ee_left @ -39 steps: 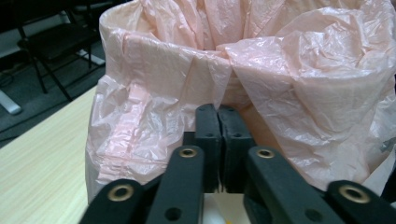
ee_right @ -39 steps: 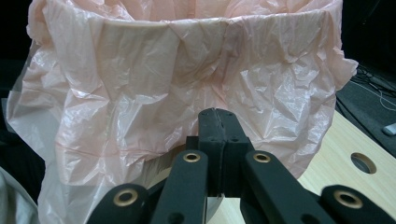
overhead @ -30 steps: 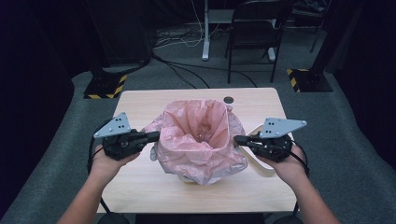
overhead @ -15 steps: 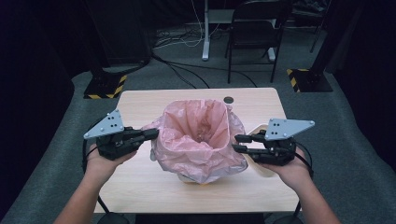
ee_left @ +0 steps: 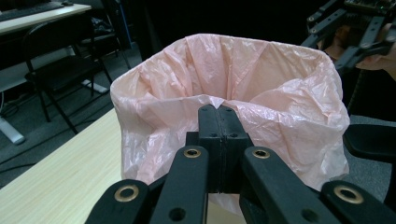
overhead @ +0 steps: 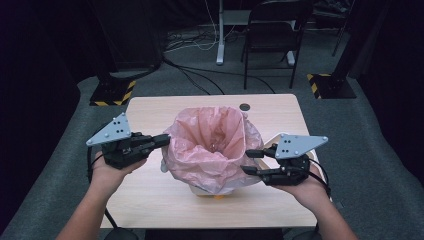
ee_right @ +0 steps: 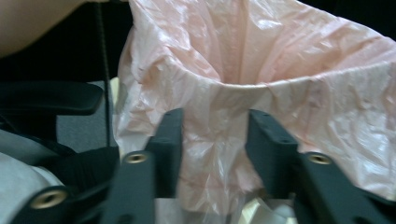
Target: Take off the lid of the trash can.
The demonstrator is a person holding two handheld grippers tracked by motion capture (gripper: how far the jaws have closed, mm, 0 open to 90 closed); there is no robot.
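Now parted on the right: jaws of the right gripper (overhead: 252, 162), pinched on the bag's edge a second ago, have just been opening and stand moderately wide, off the plastic, at the lower right of the high view. In the right gripper view (ee_right: 214, 140), folded-over film seen in the gap between the two black jaws, neither pad pressing on it. No such change at the left: left gripper (overhead: 164, 139) at mid-left of the high view, jaws shut tight on the near rim, a small peak of film pinched at the tips in the left gripper view (ee_left: 218, 111). Hands shifted slightly outward and lower in the frame than a second ago; bag's mouth a little wider, its right rim slack.

Thin, crinkled, translucent pink plastic bag (overhead: 210, 145) at the centre of the pale wooden desk (overhead: 150, 107), draped over a container almost wholly hidden beneath it; merely a pale sliver peeking out under the bag's lower edge, too little to identify. Bottom of the bag's inside dim, hard to make out. Right gripper view soft and blurred at the lower edge. Small dark round spot (overhead: 244, 106) on the desk beyond the bag, nature unclear.

Bag upright, mouth facing straight up, long axis vertical, rim folded outward all round.
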